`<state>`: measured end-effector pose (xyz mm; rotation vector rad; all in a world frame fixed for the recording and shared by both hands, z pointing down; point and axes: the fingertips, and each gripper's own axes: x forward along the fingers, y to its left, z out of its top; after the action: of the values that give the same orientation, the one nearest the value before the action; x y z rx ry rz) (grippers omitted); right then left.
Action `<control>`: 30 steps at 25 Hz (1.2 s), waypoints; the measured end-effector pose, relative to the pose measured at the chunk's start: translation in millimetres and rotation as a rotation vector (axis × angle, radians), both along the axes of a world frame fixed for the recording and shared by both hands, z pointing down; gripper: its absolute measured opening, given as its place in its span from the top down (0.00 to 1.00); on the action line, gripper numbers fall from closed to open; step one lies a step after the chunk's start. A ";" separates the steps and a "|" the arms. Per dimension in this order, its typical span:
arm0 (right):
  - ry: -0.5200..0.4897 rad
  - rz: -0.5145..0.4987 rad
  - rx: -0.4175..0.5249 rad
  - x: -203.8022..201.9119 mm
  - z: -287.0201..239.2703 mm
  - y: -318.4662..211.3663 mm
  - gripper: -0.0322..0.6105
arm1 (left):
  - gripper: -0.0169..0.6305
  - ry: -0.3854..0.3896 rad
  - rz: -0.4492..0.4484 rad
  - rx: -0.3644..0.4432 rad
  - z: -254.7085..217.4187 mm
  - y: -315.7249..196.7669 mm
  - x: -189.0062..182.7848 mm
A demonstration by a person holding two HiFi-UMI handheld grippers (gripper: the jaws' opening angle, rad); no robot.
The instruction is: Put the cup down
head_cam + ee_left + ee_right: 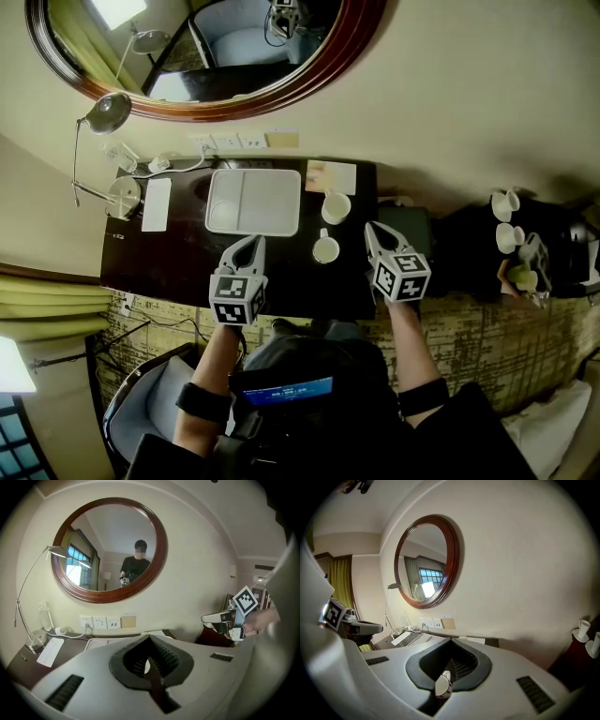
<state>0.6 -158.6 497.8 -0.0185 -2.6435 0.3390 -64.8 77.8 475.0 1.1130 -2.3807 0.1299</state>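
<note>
The right gripper (372,230) hovers with its jaws closed on nothing; the left gripper (249,244) is likewise closed and empty; between them the cup (325,249) stands upright on the dark table (169,258); a second cup (336,206) sits just behind it, beside the white tray (272,202).

Tray: white rectangular tray (253,202) on dark wooden desk (159,258), just ahead of left gripper (247,242).
Cup: white ceramic cup (325,249) on desk, between left gripper and right gripper (372,229).

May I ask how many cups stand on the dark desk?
2: the far cup stands right of the white tray; the near cup just nearer the person. None seems hidden.
</note>
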 end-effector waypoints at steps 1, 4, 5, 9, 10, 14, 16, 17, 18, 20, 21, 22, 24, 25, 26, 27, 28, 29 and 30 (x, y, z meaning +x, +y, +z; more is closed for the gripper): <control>0.004 0.000 -0.005 0.4 0.1 0.1 0.95 | 0.97 0.011 -0.001 0.004 1.1 -0.4 0.0; 0.016 -0.001 -0.018 1.8 3.3 -0.3 0.95 | 0.97 0.045 -0.020 0.025 5.1 -1.0 -3.3; 0.019 0.001 -0.018 2.4 6.4 -1.7 0.95 | 0.97 0.051 -0.025 0.027 6.9 -1.4 -4.6; 0.032 0.002 -0.023 4.8 13.9 -5.1 0.95 | 0.97 0.066 -0.006 0.013 13.5 -10.1 -2.9; 0.036 0.001 -0.028 5.2 14.0 -4.8 0.95 | 0.97 0.069 0.001 0.009 15.2 -12.7 -2.4; 0.052 -0.001 -0.044 6.7 17.6 -3.3 0.95 | 0.84 0.114 0.069 -0.019 27.8 -28.1 4.7; 0.062 0.000 -0.047 8.5 24.9 -4.0 0.95 | 0.72 0.159 0.131 -0.051 39.7 -39.8 15.2; 0.067 0.000 -0.049 9.3 28.2 -4.3 0.95 | 0.67 0.179 0.168 -0.073 46.2 -47.1 21.7; 0.072 0.001 -0.051 10.0 31.0 -4.6 0.95 | 0.61 0.197 0.210 -0.098 53.2 -55.4 29.2; 0.084 0.003 -0.055 12.8 36.7 -5.5 0.95 | 0.50 0.227 0.300 -0.160 70.1 -72.1 45.9; 0.091 0.002 -0.060 14.6 38.3 -5.0 0.95 | 0.45 0.240 0.344 -0.193 78.9 -80.0 54.5; 0.098 0.001 -0.066 16.4 39.5 -4.2 0.95 | 0.41 0.253 0.381 -0.224 87.3 -87.7 62.2; 0.109 -0.001 -0.072 20.0 44.3 -5.6 0.95 | 0.34 0.276 0.427 -0.267 101.6 -103.3 73.3; 0.114 -0.002 -0.073 21.9 47.5 -7.2 0.95 | 0.30 0.288 0.435 -0.281 108.1 -111.1 76.9; 0.119 -0.002 -0.073 24.1 50.8 -8.9 0.95 | 0.28 0.301 0.437 -0.291 114.5 -118.6 79.8; 0.125 -0.001 -0.074 26.4 53.3 -10.0 0.95 | 0.26 0.314 0.434 -0.300 121.2 -125.6 82.2; 0.133 -0.001 -0.077 28.7 55.0 -10.9 0.95 | 0.24 0.327 0.429 -0.310 128.3 -131.7 84.3; 0.139 0.000 -0.080 30.9 57.5 -12.4 0.95 | 0.24 0.336 0.423 -0.324 135.7 -136.8 85.8; 0.144 0.001 -0.081 33.1 61.3 -15.2 0.95 | 0.24 0.342 0.414 -0.339 143.3 -141.0 86.5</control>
<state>33.7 -173.8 559.1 -0.0188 -2.4866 0.4312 21.7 -63.2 618.4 1.3200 -1.7295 0.4312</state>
